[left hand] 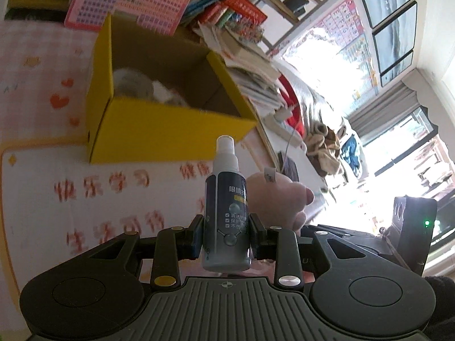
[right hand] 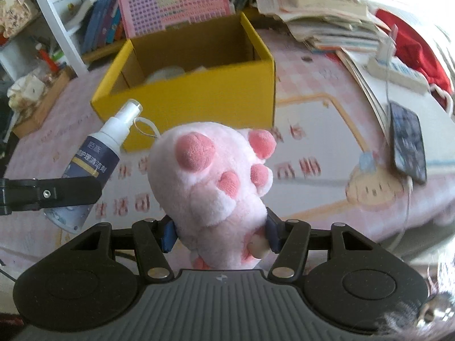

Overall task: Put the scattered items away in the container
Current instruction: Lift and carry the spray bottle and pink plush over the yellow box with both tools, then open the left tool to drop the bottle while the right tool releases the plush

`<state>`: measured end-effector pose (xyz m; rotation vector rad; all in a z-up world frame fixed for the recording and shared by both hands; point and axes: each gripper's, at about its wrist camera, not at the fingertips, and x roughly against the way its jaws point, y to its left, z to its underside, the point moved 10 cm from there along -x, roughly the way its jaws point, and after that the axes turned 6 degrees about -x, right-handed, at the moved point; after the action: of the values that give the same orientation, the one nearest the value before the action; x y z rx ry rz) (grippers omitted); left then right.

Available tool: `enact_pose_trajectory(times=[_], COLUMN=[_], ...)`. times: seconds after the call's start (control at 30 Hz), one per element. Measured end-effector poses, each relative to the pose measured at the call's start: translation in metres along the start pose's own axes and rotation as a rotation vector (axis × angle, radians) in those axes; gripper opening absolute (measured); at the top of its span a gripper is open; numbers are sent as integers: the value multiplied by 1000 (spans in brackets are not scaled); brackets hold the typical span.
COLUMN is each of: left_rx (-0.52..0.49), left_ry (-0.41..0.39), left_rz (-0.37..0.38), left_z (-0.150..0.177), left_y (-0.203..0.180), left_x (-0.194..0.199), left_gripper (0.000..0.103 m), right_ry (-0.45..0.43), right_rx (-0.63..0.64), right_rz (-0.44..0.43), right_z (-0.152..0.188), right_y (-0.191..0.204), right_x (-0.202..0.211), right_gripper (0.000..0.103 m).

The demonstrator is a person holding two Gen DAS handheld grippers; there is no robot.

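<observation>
**Both grippers loaded in front of the yellow box**

The left gripper [left hand: 226, 237] is clamped on a small spray bottle [left hand: 226, 216], dark label with white Chinese print, white nozzle on top. The bottle stands upright between the pads, lifted clear of the pink tablecloth [left hand: 42, 108].

The right gripper [right hand: 220, 234] is clenched around a pink plush paw [right hand: 216, 182], its darker pink toe pads facing the camera. From the right wrist view, the bottle appears at the left, tilted, just beside the paw.

Ahead of both sits the open yellow cardboard box [left hand: 159, 133] on the table, near but apart from either held item. Something white and fluffy [left hand: 148, 88] already lies inside it; I cannot tell what it is.

Behind the box lean a pink chart board [right hand: 173, 2] and a stack of books and papers [right hand: 324, 20]. To the right on the table lie a smartphone [right hand: 408, 145] and a white power strip [right hand: 398, 75].
</observation>
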<state>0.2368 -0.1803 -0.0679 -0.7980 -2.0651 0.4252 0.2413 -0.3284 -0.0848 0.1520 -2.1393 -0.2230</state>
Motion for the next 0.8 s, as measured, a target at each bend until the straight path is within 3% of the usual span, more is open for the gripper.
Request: enact_pose_trajectory(times=[0.57,0.8], left_rx=[-63,-71], left_ry=[-171,-145], left_rz=[-150,-222], left_z=[-103,-125], left_y=[6,33], left_x=[-3,-29], left_gripper=[31,31], right_ry=[-160,-146], right_rx=[105,176], right_rz=[-151,-151], right_z=[-145,-183], right_y=[16,27], right_x=[-13,-53], right_gripper=[56,56])
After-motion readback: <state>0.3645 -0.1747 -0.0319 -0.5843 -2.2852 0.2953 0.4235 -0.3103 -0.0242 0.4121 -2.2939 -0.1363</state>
